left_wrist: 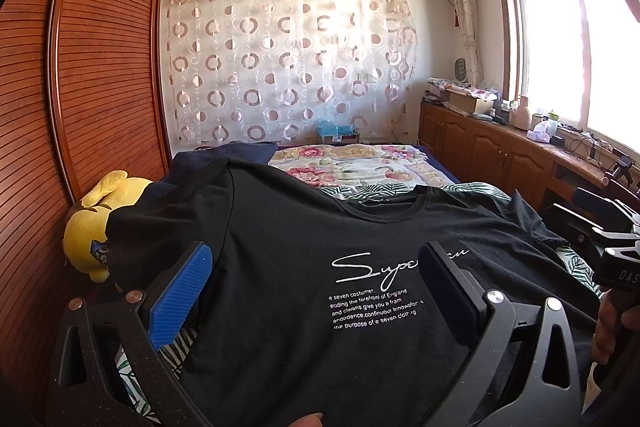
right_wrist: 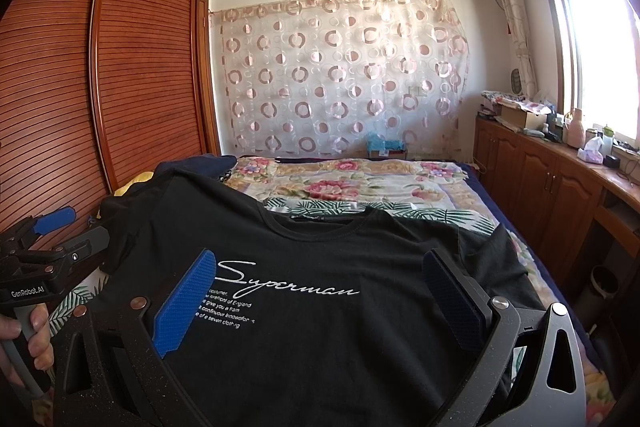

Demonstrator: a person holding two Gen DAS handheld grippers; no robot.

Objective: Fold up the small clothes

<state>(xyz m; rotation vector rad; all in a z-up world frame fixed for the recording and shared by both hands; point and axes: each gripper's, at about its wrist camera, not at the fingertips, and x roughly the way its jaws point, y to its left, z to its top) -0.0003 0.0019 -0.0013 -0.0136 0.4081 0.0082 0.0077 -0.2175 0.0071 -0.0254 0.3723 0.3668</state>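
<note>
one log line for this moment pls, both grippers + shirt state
stage: before first fold | black t-shirt: spread print-up on bed, unfolded | left gripper: open above shirt | right gripper: open above shirt

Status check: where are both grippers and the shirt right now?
Left gripper open, right gripper open, both over the shirt. Black T-shirt face up on bed, unfolded, left sleeve draped over yellow plush toy.
</note>
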